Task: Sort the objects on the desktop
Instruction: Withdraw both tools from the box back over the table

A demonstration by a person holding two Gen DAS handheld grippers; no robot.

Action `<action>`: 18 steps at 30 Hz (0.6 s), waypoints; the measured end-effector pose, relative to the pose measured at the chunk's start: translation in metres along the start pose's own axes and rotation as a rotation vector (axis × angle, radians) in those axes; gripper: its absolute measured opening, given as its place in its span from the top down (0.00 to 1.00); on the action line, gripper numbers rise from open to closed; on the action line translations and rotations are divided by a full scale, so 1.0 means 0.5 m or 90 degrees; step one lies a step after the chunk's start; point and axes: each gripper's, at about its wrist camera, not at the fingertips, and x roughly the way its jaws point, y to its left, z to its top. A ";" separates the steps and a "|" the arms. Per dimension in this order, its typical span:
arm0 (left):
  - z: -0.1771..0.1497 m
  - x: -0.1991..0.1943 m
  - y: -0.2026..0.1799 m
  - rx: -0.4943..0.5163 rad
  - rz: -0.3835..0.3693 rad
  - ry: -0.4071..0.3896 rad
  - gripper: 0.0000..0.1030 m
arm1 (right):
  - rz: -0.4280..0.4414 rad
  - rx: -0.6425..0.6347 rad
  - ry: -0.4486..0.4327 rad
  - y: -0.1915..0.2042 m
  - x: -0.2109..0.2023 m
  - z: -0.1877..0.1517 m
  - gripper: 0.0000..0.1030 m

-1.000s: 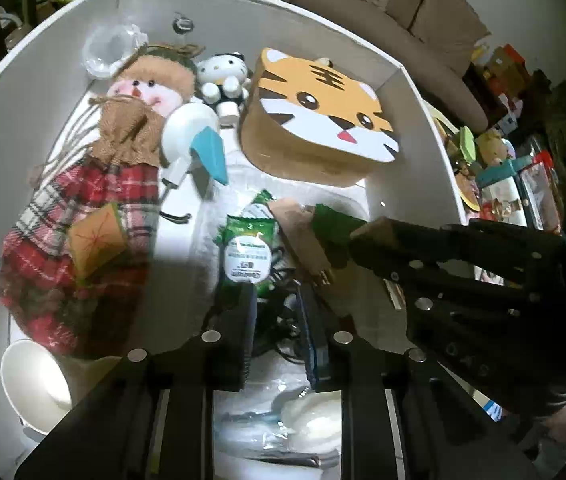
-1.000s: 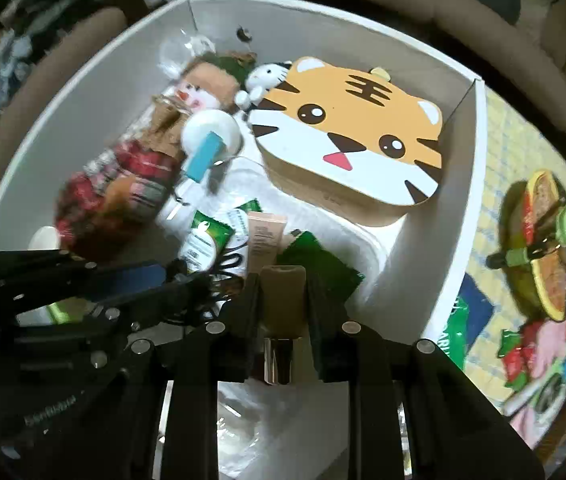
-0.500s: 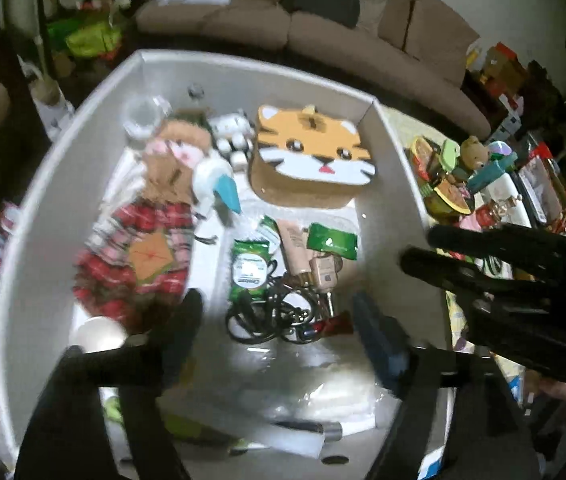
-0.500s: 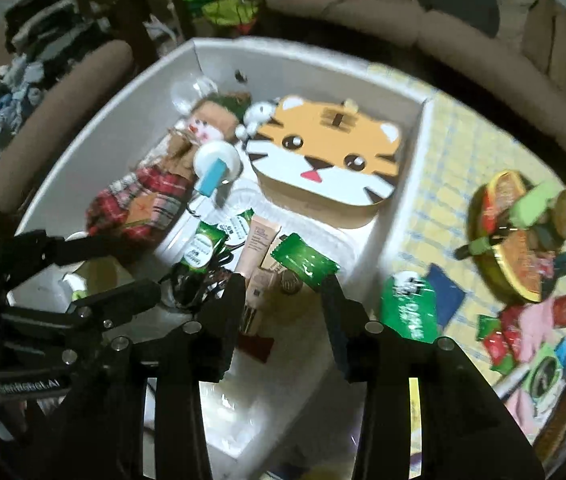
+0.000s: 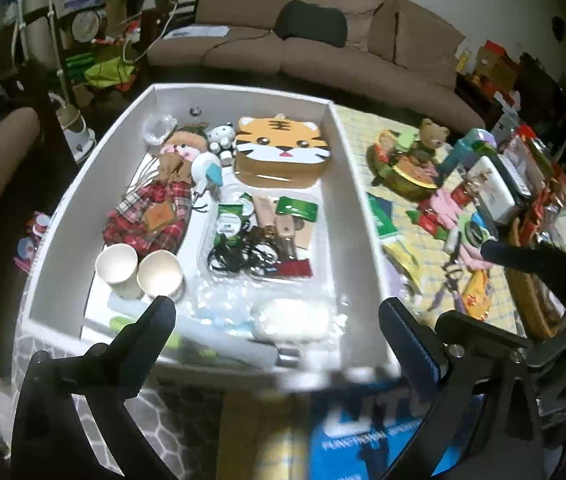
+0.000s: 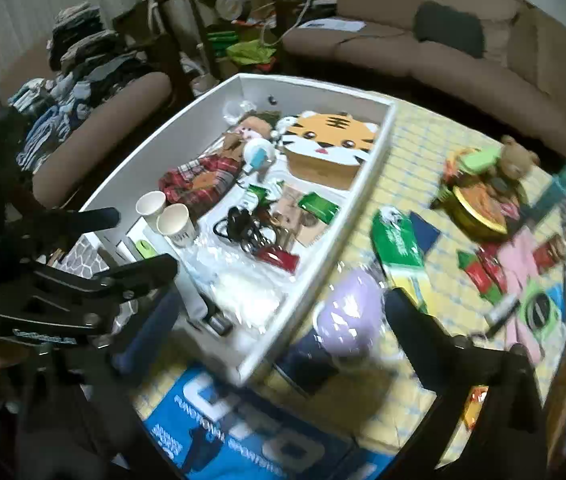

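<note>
Now my left tongs [image 5: 275,316] are spreading wide, their jaws opening with nothing gripped between them. They hang above the near end of the white box [image 5: 347,184]. Just beyond their tips lie two paper cups [image 5: 139,270], side by side on the left, and crinkled clear plastic bags [image 5: 267,312]. Farther ahead is a tangle of black cords [image 5: 239,254] with a green packet [image 5: 297,209] beside it, a plaid Santa doll [image 5: 155,208] off to the left, and the tiger-face box [image 5: 281,150] at the far end.

My right tongs [image 6: 279,320] are opening as well and hold nothing. They sit over the box's near right corner, with a lilac wrapped bundle [image 6: 349,312] on the table between the fingers. To their right, on the yellow checked cloth [image 6: 415,148], a green pack [image 6: 397,238] lies near. Farther off are red wrappers [image 6: 483,272] and a small teddy bear [image 6: 517,158]. My left tongs show at this view's left edge.
</note>
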 end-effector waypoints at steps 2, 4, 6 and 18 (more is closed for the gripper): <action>-0.015 -0.024 -0.019 0.002 -0.006 -0.008 0.00 | -0.005 0.015 -0.009 -0.012 -0.026 -0.030 0.00; -0.034 -0.046 -0.046 0.011 -0.004 -0.019 0.00 | -0.013 0.030 -0.017 -0.026 -0.051 -0.060 0.00; -0.056 -0.059 -0.076 0.026 -0.002 -0.026 0.00 | -0.040 0.052 -0.032 -0.047 -0.080 -0.100 0.00; -0.195 0.015 -0.225 0.050 -0.023 -0.005 0.00 | -0.139 0.215 -0.036 -0.178 -0.111 -0.312 0.00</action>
